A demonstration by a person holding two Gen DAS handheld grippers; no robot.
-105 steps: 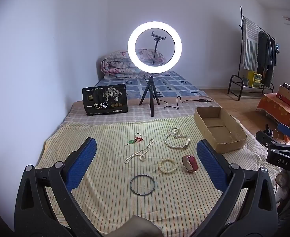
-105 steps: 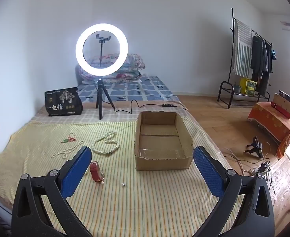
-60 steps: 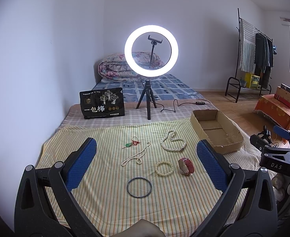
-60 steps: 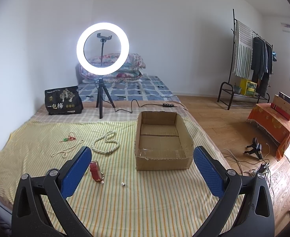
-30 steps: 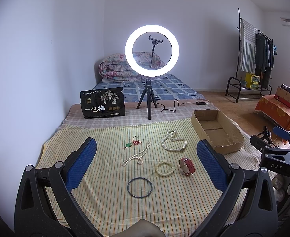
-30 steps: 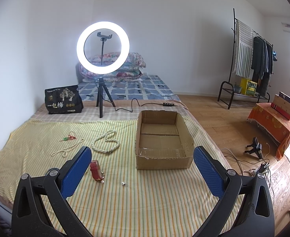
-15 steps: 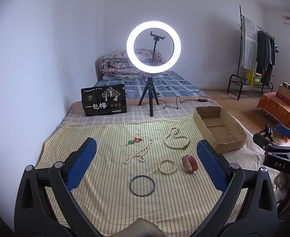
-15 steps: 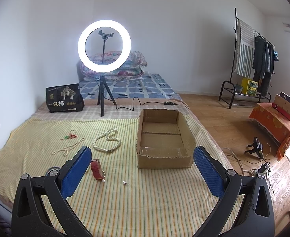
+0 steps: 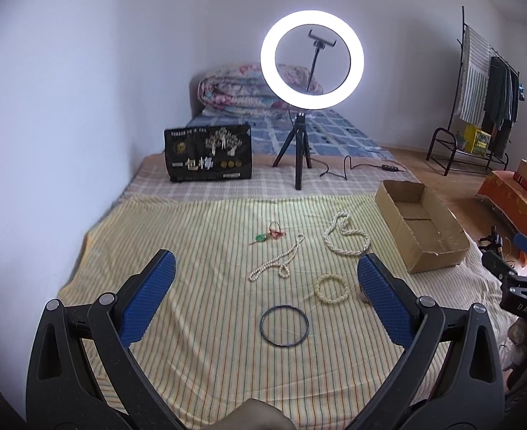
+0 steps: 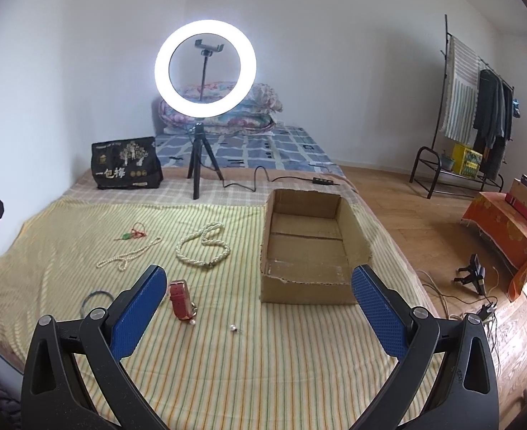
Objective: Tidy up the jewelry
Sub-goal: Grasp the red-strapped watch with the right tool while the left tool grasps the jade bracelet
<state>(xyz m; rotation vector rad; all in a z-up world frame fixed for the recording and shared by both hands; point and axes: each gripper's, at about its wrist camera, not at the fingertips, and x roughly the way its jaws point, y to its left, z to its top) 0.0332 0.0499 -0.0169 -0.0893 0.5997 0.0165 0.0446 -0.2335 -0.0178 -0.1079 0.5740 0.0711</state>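
We hold our left gripper and right gripper with jaws wide apart, empty, above a yellow striped bed cover. Pearl necklaces, a beaded bracelet and a dark bangle lie mid-cover; the brown cardboard box sits toward its right edge.

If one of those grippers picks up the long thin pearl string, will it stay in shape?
Probably not. The thin pearl string lies in a loose, kinked line on the striped cloth, so it likely droops from any pinch point. Its small round beads may slip between the pads.
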